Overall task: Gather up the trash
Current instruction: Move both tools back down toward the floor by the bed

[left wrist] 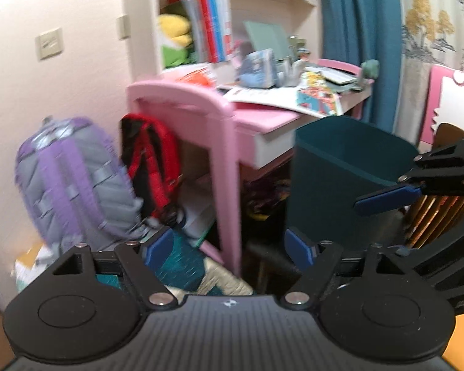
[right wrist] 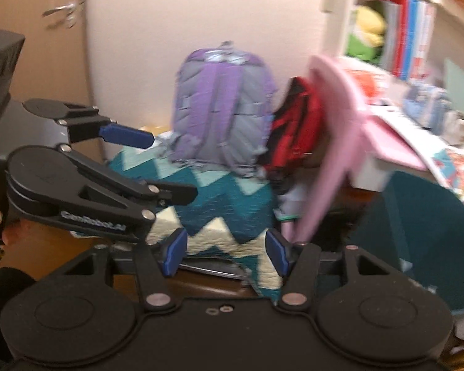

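A dark teal bin (left wrist: 340, 167) stands on the floor in front of the pink desk (left wrist: 207, 108); in the right wrist view the bin (right wrist: 417, 232) is at the right edge. My left gripper (left wrist: 229, 249) is open with nothing between its blue pads, and it points at the desk's leg, left of the bin. My right gripper (right wrist: 225, 253) is open and empty too, over a teal zigzag blanket (right wrist: 219, 207). One of its blue fingers (left wrist: 386, 199) reaches in beside the bin's right rim. No piece of trash is in either gripper. Both views are blurred.
A purple and grey backpack (left wrist: 74, 179) and a red and black one (left wrist: 153, 167) lean by the desk's left side. Papers, books and small items (left wrist: 294, 89) clutter the desktop, with shelves above. A blue curtain (left wrist: 355, 31) and a pink chair (left wrist: 451, 102) are at the right.
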The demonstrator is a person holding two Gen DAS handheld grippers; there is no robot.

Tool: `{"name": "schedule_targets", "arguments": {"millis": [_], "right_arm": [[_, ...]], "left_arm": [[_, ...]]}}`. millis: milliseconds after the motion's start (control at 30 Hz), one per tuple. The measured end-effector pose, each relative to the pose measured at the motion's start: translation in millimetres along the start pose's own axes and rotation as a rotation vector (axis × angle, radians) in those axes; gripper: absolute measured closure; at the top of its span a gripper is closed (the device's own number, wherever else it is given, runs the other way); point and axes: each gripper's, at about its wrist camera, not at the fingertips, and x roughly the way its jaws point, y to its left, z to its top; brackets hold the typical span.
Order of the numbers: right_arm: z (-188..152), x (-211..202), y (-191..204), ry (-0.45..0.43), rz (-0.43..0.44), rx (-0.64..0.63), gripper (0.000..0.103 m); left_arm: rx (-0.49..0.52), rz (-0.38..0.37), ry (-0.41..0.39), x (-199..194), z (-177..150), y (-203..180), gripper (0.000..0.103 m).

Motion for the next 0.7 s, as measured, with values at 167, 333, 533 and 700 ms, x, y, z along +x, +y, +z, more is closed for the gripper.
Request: {"name": "schedule_targets", "arguments": {"millis": [167, 333, 533, 700], "right_arm": [[-0.4, 49.1, 40.7, 0.026, 0.086, -0.050, 0.047], [-6.1, 104.6, 68.1, 0.062, 0.146, -0.100, 0.047], [-24.0, 181.3, 101.0, 0.132, 0.191, -0.194, 0.047], [-55.7, 251.4, 137.7, 0.236, 0.253, -0.396, 0.047]], "left_arm": [[-0.059, 0.043, 0.022, -11.5, -37.7, 48.7, 0.022], [-0.103, 0.079, 0.051, -7.1, -79.1, 97.5, 0.019], [-0.135, 0.123, 0.090, 17.7, -135.2, 150.2, 0.004], [-0.158, 0.098, 0.135, 49.4, -187.9, 190.0, 0.003]]}}
